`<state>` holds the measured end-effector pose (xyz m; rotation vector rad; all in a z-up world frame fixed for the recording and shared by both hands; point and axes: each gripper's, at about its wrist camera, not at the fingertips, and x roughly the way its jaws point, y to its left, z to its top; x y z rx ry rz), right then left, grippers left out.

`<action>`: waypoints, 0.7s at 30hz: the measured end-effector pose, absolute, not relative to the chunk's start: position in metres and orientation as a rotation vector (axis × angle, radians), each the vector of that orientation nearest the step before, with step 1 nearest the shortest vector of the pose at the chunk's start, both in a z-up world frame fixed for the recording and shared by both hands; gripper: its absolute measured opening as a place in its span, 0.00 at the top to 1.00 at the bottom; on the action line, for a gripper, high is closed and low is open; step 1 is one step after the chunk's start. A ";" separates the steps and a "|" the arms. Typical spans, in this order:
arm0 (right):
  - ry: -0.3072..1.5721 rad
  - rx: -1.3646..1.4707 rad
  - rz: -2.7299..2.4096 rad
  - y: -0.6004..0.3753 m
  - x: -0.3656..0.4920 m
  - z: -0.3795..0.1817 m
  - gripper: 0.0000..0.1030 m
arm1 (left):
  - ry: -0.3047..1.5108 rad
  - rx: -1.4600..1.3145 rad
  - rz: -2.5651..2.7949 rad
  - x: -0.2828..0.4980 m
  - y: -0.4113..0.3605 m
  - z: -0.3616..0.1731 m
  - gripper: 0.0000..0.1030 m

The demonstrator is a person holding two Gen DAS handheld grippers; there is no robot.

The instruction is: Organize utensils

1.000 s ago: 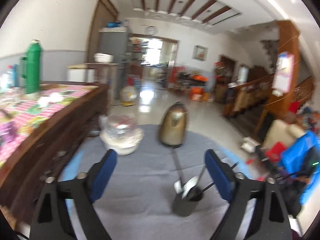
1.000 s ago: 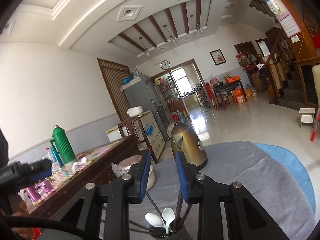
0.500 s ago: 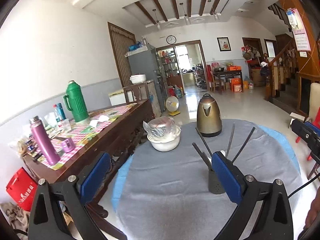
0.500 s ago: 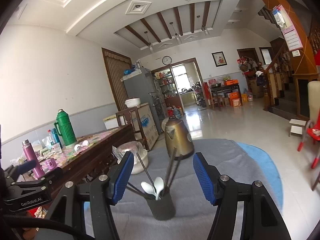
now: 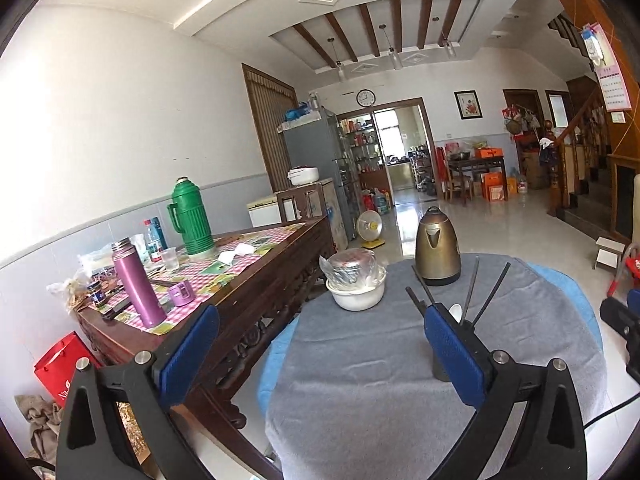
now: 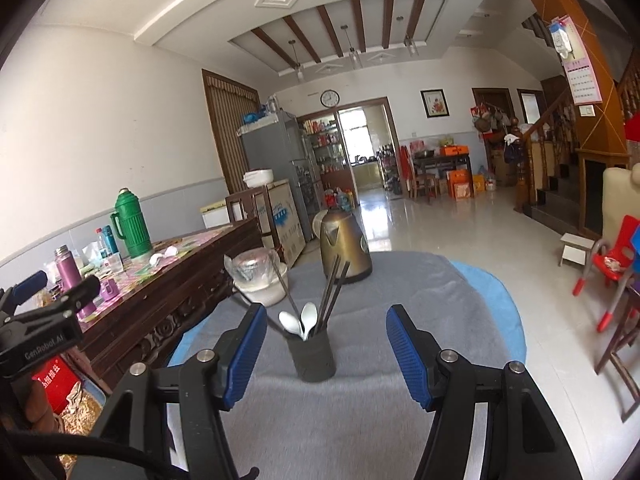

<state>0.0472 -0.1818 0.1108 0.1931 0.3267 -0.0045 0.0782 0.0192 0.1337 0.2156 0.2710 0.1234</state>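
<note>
A dark utensil cup [image 6: 314,356] stands on the grey-clothed round table [image 6: 360,420]. It holds white spoons [image 6: 300,322] and several dark chopsticks [image 6: 334,288]. My right gripper [image 6: 326,340] is open, drawn back from the cup, which is framed between its blue pads without touching them. My left gripper [image 5: 320,340] is open wide with only bare cloth between its fingers. In the left wrist view the cup [image 5: 438,372] is mostly hidden behind the right-hand finger, and the chopsticks [image 5: 472,292] stick up above it.
A brass kettle [image 6: 346,248] and a white bowl [image 6: 260,292] under plastic wrap stand at the table's far side. A wooden sideboard [image 5: 248,280] on the left carries a green thermos [image 5: 192,216] and a purple flask [image 5: 138,284]. A red chair [image 6: 612,264] stands at the right.
Both grippers have pulled back from the cup, which now looks smaller and farther off. The right jaws have spread from nearly closed to well apart. The left view has swung up and to the left.
</note>
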 end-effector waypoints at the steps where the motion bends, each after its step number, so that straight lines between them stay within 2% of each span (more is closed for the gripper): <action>1: 0.333 0.191 -0.008 -0.180 0.045 0.109 0.36 | 0.276 0.208 0.124 0.078 0.022 0.133 0.01; 12: 0.450 0.195 -0.034 -0.160 0.041 0.071 0.36 | 0.345 0.197 0.144 0.075 0.037 0.112 0.01; 21: 0.413 0.157 -0.092 -0.154 0.027 0.074 0.36 | 0.396 0.177 0.167 0.070 0.050 0.096 0.01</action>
